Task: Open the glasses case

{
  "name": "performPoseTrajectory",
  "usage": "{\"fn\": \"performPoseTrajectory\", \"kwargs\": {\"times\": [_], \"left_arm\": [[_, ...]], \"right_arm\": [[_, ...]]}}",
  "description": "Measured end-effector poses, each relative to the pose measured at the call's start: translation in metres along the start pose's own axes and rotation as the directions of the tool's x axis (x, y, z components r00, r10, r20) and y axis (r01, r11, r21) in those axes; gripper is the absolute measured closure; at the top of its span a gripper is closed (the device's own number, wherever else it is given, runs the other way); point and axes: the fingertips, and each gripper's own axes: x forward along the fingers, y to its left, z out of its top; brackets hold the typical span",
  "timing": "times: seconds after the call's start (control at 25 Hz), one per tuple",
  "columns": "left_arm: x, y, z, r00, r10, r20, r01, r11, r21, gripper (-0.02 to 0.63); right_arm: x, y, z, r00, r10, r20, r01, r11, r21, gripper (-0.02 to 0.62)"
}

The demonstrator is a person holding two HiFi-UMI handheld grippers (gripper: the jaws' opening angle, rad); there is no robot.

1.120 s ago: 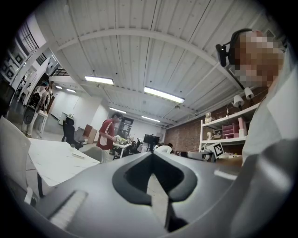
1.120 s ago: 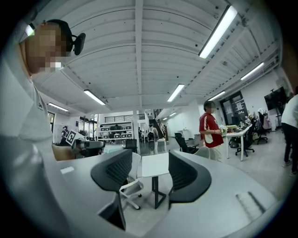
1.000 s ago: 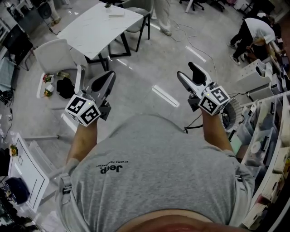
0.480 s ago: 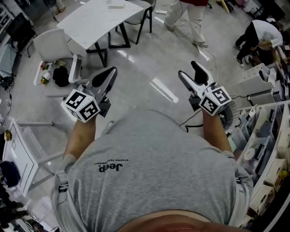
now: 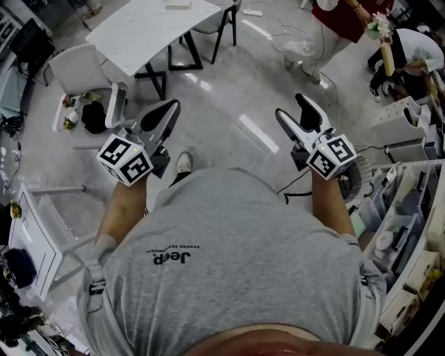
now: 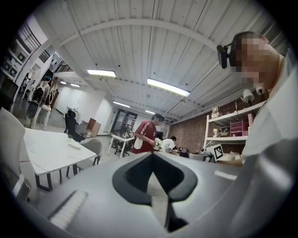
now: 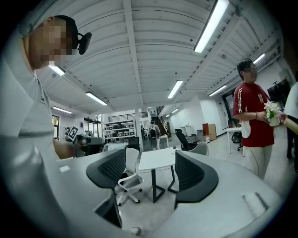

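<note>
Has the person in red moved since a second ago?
Yes. The person in red has walked right in the head view, away from the white table.

Grey shirt point(image 5: 236, 271), white table point(image 5: 146, 31), red top point(image 7: 253, 116)

Open workroom. A white table point(image 5: 149, 28) on black legs stands on a glossy grey floor point(image 5: 233, 90). Just left of the table is a white chair point(image 5: 78, 69). Well to the table's right is cluttered white shelving point(image 5: 410, 229). Over the table, a ribbed white ceiling point(image 7: 153, 51) carries strip lights point(image 7: 212, 25). Far behind the table is a brick wall point(image 6: 191, 135).
</note>
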Motion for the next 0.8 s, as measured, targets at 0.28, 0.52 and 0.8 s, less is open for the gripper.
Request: {"fn": "performPoseTrajectory", "kwargs": {"times": [0.28, 0.52, 0.8], "left_arm": [[0.047, 0.075, 0.003, 0.996, -0.091, -0.006, 0.09, 0.995, -0.032, 0.557], [0.107, 0.174, 0.035, 0.982, -0.186, 0.008, 0.187, 0.982, -0.032, 0.557], [0.164, 0.285, 0.096, 0.964, -0.266, 0.007, 0.266, 0.964, 0.015, 0.557]], "right_arm": [[0.055, -0.032, -0.004, 0.996, -0.088, -0.015, 0.088, 0.996, -0.018, 0.285], [0.137, -0.066, 0.02, 0.985, -0.173, 0.014, 0.173, 0.983, -0.057, 0.285], [0.253, -0.101, 0.06, 0.975, -0.215, 0.059, 0.219, 0.973, -0.072, 0.285]]}}
